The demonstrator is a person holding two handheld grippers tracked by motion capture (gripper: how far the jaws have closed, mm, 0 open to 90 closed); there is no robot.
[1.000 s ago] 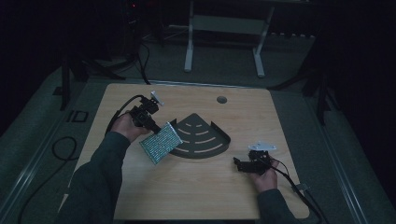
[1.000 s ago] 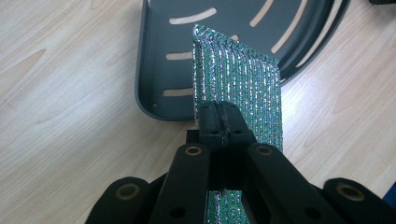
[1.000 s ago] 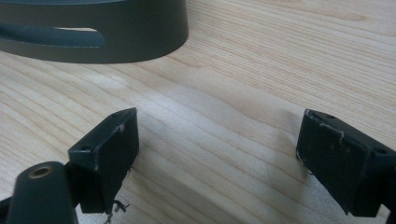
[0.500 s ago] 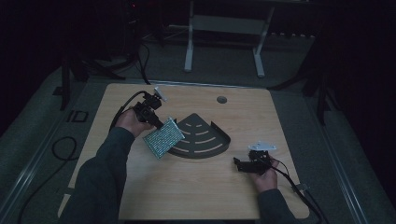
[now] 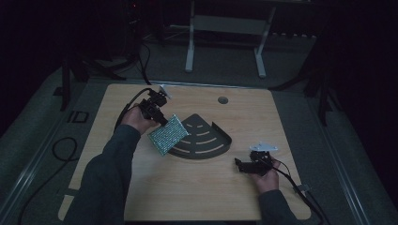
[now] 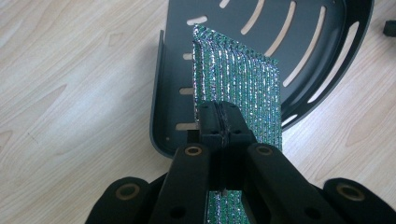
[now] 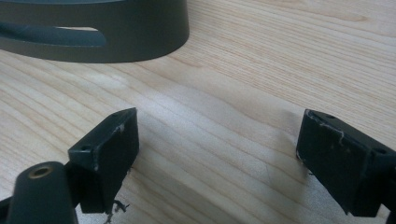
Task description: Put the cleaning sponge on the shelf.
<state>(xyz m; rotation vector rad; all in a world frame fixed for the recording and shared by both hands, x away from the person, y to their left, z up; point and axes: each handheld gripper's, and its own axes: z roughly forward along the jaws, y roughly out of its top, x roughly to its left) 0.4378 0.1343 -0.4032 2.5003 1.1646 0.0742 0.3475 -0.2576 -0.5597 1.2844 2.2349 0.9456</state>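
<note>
Left: left gripper point(image 5: 163, 121), fingers clamped on the near edge of a glittery green scouring pad point(image 5: 168, 135), pad hanging tilted over the straight left wall of a dark, slotted quarter-round tray point(image 5: 220, 140); in the left gripper view, pad point(image 6: 243, 88) standing edge-up with its far corner over the tray floor point(image 6: 327, 42) and the fingers point(image 6: 223, 122) pinched tight on it. Probable step: laying the pad into the tray. Best done by carrying the pad farther in over the slotted floor, lowering until its free edge rests flat, and only then releasing; risk of the pad catching on the left wall or tipping out onto the bench if let go while tilted. Centre: tray lying flat on a light wood-grain bench point(image 5: 197, 187), round cable hole point(image 5: 223, 100) near the far edge. Right: right gripper point(image 5: 240, 166) resting low near the bench's front right, well apart from the tray, fingers point(image 7: 112, 149) spread wide and holding nothing, tray's curved wall point(image 7: 140, 32) just ahead. Surroundings: dim room, grey carpeted floor, white frame legs point(image 5: 190, 42) beyond the bench, dark stands and cables at both sides.
</note>
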